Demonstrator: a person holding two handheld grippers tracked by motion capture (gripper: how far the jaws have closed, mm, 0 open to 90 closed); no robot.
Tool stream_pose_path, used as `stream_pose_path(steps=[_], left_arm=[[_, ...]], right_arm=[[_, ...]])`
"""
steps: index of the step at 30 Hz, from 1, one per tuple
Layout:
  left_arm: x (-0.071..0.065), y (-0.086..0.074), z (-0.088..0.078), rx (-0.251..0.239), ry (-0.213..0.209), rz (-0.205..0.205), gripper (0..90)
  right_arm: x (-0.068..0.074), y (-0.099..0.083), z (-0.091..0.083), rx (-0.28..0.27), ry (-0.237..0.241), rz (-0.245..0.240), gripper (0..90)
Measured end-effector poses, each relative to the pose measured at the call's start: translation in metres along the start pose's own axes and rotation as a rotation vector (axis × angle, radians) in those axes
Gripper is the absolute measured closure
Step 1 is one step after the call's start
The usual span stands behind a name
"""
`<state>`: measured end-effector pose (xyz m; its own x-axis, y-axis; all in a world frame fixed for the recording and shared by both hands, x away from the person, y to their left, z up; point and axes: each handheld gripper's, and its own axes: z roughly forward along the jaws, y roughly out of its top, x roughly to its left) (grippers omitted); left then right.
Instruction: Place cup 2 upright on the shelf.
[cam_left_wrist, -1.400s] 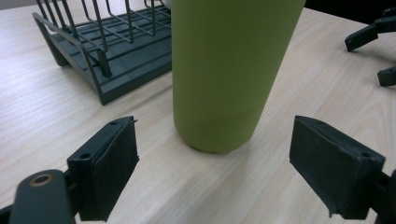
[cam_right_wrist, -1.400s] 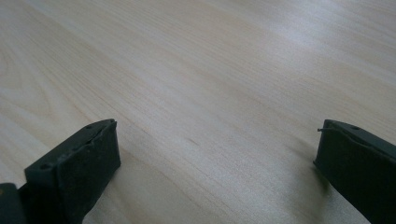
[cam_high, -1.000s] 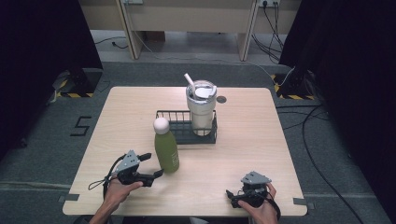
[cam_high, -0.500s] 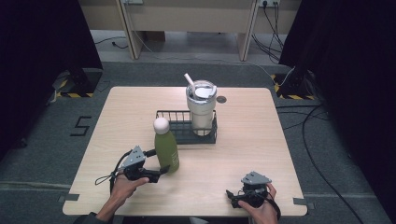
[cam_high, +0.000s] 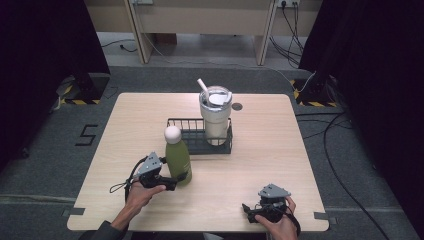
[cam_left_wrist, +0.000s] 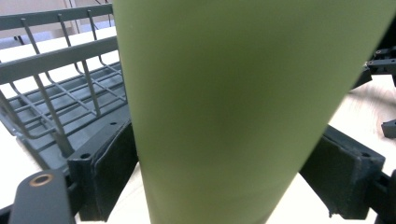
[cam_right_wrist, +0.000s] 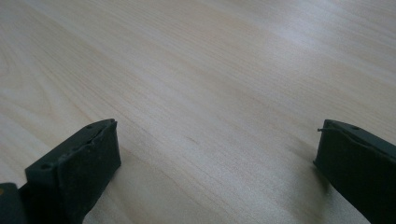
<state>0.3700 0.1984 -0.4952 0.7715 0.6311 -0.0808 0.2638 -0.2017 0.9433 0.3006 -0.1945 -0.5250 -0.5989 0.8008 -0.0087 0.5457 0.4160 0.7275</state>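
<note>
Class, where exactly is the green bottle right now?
In the high view the green bottle stands upright on the table's left-front area, just in front of the wire rack, between the left gripper's jaws.

A single digit "5" is marked in white on the dark floor, left of the table. No label or brand can be read on anything else.

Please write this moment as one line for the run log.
left tool: jaws around green bottle, contact unclear | right tool: open, on table | bottle upright beside wire basket
</note>
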Motion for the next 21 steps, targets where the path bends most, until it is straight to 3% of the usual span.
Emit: stream_pose_path(steps=[18,21], left_arm=[[0.001,0.001,0.013,-0.037,-0.007,0.011,16.2],[0.0,0.002,0.014,-0.046,-0.006,0.032,19.2]], right_arm=[[0.0,0.0,0.0,-0.002,-0.001,0.004,0.4],[0.0,0.0,0.0,-0.002,-0.001,0.006,0.4]])
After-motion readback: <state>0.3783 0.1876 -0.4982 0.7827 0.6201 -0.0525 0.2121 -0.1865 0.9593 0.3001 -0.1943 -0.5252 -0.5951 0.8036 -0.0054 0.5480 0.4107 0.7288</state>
